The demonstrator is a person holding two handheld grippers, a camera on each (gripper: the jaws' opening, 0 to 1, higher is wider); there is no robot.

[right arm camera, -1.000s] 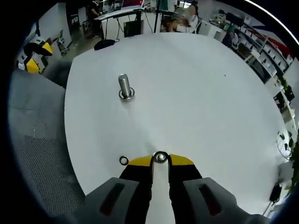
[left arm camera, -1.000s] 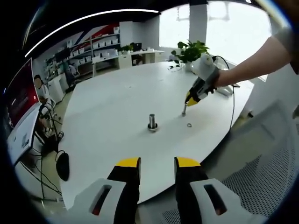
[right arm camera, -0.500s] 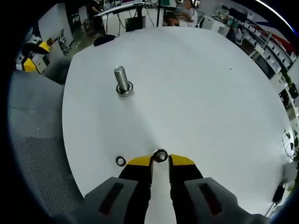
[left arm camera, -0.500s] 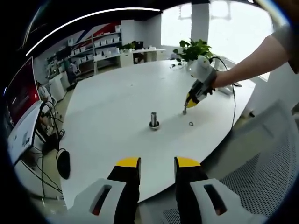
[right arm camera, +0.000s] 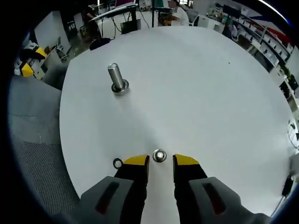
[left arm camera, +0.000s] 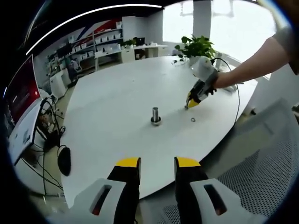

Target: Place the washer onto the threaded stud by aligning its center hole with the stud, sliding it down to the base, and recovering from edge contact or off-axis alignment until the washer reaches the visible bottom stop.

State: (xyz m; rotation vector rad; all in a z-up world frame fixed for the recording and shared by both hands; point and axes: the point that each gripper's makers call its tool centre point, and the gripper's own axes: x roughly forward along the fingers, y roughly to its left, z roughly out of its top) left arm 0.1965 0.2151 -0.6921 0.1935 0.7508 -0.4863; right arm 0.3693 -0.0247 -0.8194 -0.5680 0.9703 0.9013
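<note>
Two washers are lying on the white desk (right arm camera: 196,84) in front of your right claw (right arm camera: 159,161): a bright one (right arm camera: 159,155) just beyond the gap between its yellow tips, and a dark ring (right arm camera: 117,163) just beside its left tip. You are holding this claw with jaws parted and nothing gripped. The threaded stud (right arm camera: 115,77) is standing upright well apart from both, with what looks like a ring already sitting at its base. Your left claw (left arm camera: 157,163) is hanging open and empty at the near edge of the desk, looking across at the stud (left arm camera: 155,115). You are judged to be at the pick-up step; next you are needing to close on the bright washer by its rim, leaving the hole clear, then carry it over the stud's axis.
</note>
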